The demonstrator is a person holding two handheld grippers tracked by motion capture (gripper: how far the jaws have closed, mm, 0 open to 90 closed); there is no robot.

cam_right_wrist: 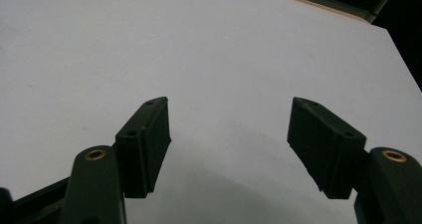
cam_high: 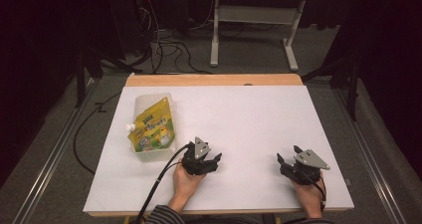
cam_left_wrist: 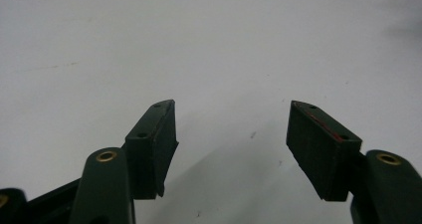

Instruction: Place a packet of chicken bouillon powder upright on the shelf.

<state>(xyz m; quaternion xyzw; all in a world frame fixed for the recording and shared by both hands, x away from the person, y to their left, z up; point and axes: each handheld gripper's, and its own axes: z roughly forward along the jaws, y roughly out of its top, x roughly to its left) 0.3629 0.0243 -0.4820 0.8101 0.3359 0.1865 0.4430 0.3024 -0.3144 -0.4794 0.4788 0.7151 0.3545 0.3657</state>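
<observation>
A yellow-green spouted pouch point(cam_high: 153, 126) with a white cap lies on a clear plastic container point(cam_high: 149, 102) at the left of the white table point(cam_high: 249, 114). My left gripper point(cam_high: 216, 163) rests low on the table just right of the container, its jaws spread toward the table's middle. In the left gripper view my left gripper point(cam_left_wrist: 232, 105) is open with only bare white surface between the jaws. My right gripper point(cam_high: 288, 153) sits near the front right, apart from the pouch. In its own view my right gripper point(cam_right_wrist: 229, 101) is open over bare tabletop too.
A wooden strip point(cam_high: 214, 79) runs along the table's far edge. Beyond it on the floor are loose cables point(cam_high: 164, 47) and a white desk frame point(cam_high: 254, 30). A black cable point(cam_high: 159, 179) trails from the left gripper off the front edge.
</observation>
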